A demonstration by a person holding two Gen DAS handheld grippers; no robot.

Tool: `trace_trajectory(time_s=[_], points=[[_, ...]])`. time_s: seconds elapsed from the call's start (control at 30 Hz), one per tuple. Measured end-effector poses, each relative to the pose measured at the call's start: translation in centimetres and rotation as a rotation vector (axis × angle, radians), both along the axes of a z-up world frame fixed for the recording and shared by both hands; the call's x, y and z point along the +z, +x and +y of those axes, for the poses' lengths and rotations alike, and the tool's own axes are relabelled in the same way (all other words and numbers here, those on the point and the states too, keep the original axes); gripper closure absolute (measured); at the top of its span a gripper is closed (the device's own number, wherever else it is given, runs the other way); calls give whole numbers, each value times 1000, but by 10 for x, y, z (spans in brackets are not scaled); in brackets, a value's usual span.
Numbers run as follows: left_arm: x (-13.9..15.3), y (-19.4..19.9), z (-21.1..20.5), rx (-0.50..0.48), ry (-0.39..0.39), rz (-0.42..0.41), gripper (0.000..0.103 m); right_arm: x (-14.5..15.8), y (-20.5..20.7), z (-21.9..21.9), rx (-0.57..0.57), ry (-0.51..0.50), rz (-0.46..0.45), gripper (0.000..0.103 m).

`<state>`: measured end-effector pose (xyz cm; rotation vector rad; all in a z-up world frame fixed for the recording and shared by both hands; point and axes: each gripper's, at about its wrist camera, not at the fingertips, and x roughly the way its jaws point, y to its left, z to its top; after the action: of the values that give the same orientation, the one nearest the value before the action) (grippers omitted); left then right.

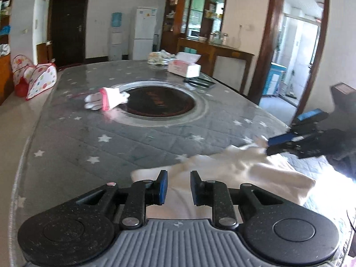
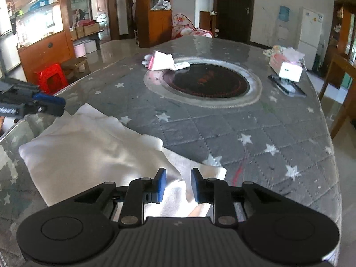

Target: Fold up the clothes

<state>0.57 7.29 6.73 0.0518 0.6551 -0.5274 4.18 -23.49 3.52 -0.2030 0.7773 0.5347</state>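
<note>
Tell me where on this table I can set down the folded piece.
Free: the starred cover between the white garment and the round dark inset, and the strip left of that inset. Crowded: the far right corner with the tissue box, and by the small pink-trimmed garment.

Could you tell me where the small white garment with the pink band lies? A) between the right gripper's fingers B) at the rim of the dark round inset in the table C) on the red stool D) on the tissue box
B: the small white garment lies on the table with one end over the rim of the dark round inset.
</note>
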Motion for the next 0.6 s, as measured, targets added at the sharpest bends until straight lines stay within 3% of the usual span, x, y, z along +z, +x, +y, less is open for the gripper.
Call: trace_trajectory(time_s=[0.2, 0.33, 0.6], points=[[-17, 7, -11, -9, 33, 31, 80, -13, 9, 1, -33, -10, 16, 79], [-28, 14, -7, 11, 28, 59, 80, -6, 5, 3, -51, -30, -21, 79], [-27, 16, -8, 18, 17, 65, 79, 5, 5, 40, 67, 22, -26, 85]])
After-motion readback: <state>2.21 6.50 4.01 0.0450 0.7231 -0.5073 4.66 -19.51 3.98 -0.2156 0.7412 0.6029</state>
